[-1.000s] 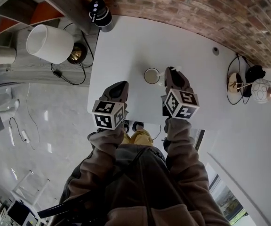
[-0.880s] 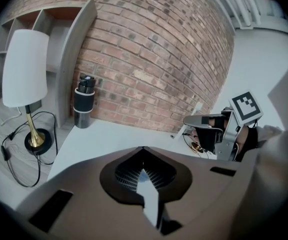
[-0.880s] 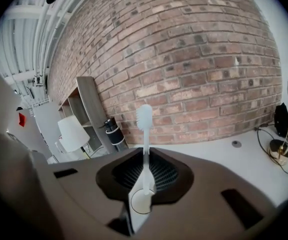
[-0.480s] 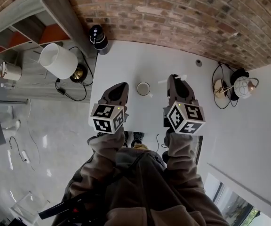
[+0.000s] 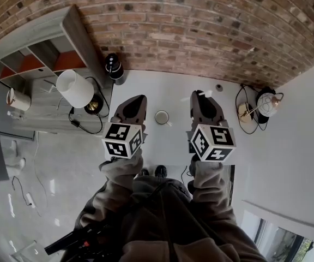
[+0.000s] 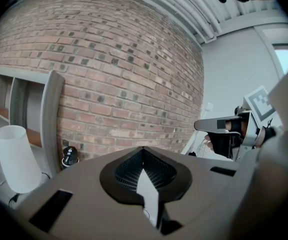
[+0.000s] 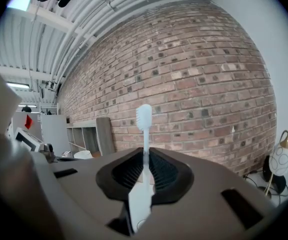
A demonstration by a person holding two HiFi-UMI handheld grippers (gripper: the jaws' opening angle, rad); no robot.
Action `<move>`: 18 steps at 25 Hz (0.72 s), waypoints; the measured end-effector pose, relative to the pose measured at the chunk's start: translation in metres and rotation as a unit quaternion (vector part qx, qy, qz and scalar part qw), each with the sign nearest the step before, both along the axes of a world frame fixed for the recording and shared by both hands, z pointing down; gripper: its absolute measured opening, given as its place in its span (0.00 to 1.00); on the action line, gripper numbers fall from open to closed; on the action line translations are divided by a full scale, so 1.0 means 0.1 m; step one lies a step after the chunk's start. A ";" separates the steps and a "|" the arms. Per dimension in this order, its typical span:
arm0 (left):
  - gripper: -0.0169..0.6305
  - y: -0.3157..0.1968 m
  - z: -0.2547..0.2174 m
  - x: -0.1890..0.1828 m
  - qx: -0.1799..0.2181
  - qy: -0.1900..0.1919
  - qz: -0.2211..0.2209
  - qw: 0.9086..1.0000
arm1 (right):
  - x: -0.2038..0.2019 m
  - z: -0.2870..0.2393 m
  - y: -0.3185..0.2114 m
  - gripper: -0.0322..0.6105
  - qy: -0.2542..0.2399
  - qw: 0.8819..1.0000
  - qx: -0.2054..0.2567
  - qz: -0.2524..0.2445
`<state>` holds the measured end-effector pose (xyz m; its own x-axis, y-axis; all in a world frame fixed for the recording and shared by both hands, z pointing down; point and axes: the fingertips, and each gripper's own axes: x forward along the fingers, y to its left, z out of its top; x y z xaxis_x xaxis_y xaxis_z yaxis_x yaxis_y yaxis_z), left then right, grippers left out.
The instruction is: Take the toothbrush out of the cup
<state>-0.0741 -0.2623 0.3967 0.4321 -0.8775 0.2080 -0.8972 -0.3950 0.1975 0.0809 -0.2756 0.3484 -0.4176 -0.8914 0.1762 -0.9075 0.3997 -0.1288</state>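
Note:
A white cup [image 5: 162, 117] stands on the white table [image 5: 168, 89], between the two grippers and apart from both. My right gripper [image 5: 199, 93] is to the right of the cup, shut on a white toothbrush [image 5: 205, 94]. In the right gripper view the toothbrush [image 7: 144, 129] stands upright between the closed jaws of the right gripper [image 7: 145, 156], bristle head up against the brick wall. My left gripper [image 5: 139, 98] hangs left of the cup. In the left gripper view its jaws meet at the tip of the left gripper [image 6: 143, 151] with nothing held.
A black cylinder [image 5: 113, 68] sits at the table's far left corner. Left of the table are a white lamp shade [image 5: 75, 89] and a shelf unit [image 5: 37, 59]. A globe lamp [image 5: 266, 102] with cables lies at the right. The brick wall [image 5: 200, 31] is behind.
The right gripper, holding the toothbrush, has drawn away from the cup's rim to the right. The head camera has tilted up, showing more wall.

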 end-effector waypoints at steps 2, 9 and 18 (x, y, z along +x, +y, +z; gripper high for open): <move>0.01 0.00 -0.17 0.00 0.016 -0.002 0.002 1.000 | -0.02 -0.15 0.04 0.11 0.005 1.000 0.018 -0.003; 0.01 -0.03 -0.71 0.00 0.069 -0.014 -0.001 0.998 | -0.04 -0.58 0.13 0.11 0.019 0.997 0.071 -0.008; 0.01 -0.06 -1.09 0.00 0.108 -0.027 -0.003 0.994 | -0.06 -0.88 0.18 0.11 0.023 0.994 0.109 -0.009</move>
